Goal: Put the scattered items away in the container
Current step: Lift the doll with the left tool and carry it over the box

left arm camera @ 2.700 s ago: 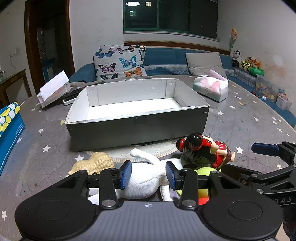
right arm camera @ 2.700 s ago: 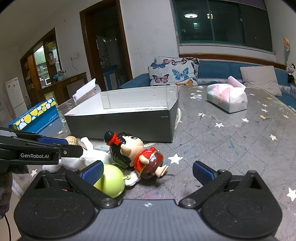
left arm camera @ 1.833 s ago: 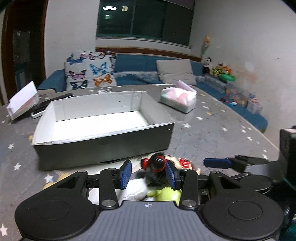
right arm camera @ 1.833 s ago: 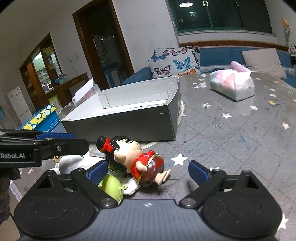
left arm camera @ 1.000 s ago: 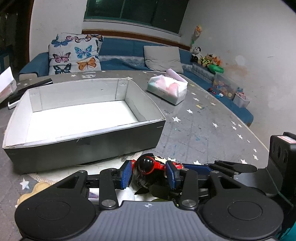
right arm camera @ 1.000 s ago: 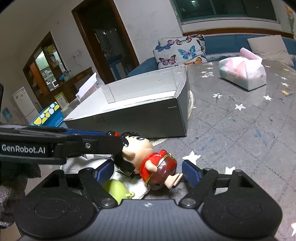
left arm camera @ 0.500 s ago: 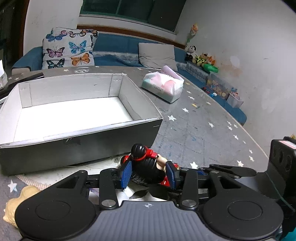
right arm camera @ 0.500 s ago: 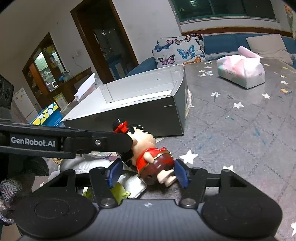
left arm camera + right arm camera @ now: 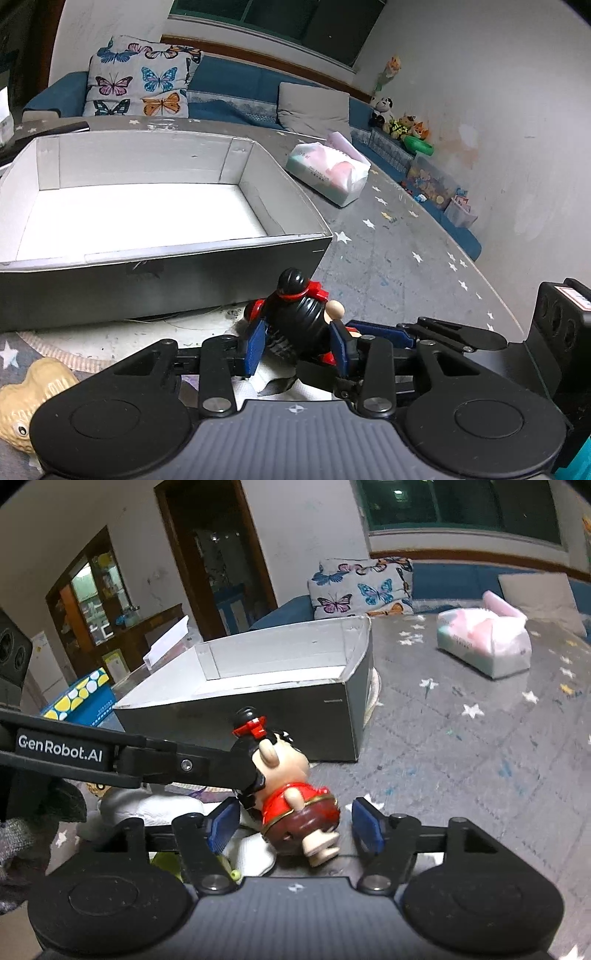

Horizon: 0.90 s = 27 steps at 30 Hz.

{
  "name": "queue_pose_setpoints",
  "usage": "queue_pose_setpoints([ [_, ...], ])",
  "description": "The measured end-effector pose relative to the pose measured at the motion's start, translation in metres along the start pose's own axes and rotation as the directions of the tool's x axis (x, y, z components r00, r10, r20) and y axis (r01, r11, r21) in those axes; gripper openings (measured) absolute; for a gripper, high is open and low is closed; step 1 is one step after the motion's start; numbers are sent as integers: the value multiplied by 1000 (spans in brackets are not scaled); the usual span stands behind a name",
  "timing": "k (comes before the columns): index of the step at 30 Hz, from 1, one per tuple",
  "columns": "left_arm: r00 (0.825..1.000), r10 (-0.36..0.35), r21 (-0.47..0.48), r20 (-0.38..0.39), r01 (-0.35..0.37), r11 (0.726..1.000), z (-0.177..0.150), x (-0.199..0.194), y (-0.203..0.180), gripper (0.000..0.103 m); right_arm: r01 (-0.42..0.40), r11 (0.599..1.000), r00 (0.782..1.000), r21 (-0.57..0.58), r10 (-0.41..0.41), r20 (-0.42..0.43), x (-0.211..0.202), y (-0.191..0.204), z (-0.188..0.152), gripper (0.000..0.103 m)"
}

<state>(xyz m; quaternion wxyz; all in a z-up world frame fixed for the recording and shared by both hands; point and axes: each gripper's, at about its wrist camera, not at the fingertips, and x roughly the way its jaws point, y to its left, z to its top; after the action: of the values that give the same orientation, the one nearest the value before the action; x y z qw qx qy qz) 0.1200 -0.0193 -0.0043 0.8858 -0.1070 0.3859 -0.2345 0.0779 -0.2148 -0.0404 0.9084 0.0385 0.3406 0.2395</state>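
Observation:
A doll [image 9: 301, 317] with black hair, a red bow and a red outfit sits between the blue pads of my left gripper [image 9: 297, 345], which is shut on its head. In the right wrist view the doll [image 9: 291, 794] is tilted up off the table. My right gripper [image 9: 295, 829] is open around the doll's lower body, pads apart from it. The open grey box [image 9: 166, 258] with a white inside stands just beyond; it also shows in the right wrist view [image 9: 332, 705]. A white plush toy [image 9: 147, 808] and a green toy [image 9: 166, 864] lie under the doll.
A tan plush toy [image 9: 26, 402] lies at the lower left. A tissue pack [image 9: 328, 173] sits right of the box, also in the right wrist view [image 9: 484, 646]. A blue dotted box [image 9: 81, 698] stands left of the grey box. A sofa with cushions lies behind.
My left gripper swung right from the white plush to the doll and shut on its head, lifting it. My right gripper narrowed around the doll's body.

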Motion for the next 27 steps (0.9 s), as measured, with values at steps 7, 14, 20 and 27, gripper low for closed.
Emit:
queue_pose_setpoints([
  [7,999,-43,-74,1,43,996,2,2,11,42,-4,996,1000,-93,4,2,6,8,10,69],
  [14,997,-73,-122,-9,72,990,3,5,17,43,0,985,1000,-170,-3,-15,13,19,13,62],
  [20,997,-78,-153,-4,76,985,4,6,18,43,-7,981,999,-195,0,-34,17,18,16,56],
  [27,991,-135,-280,-21,123,952,3,13,34,46,-7,979,999,-206,-3,-48,20,20,18,53],
])
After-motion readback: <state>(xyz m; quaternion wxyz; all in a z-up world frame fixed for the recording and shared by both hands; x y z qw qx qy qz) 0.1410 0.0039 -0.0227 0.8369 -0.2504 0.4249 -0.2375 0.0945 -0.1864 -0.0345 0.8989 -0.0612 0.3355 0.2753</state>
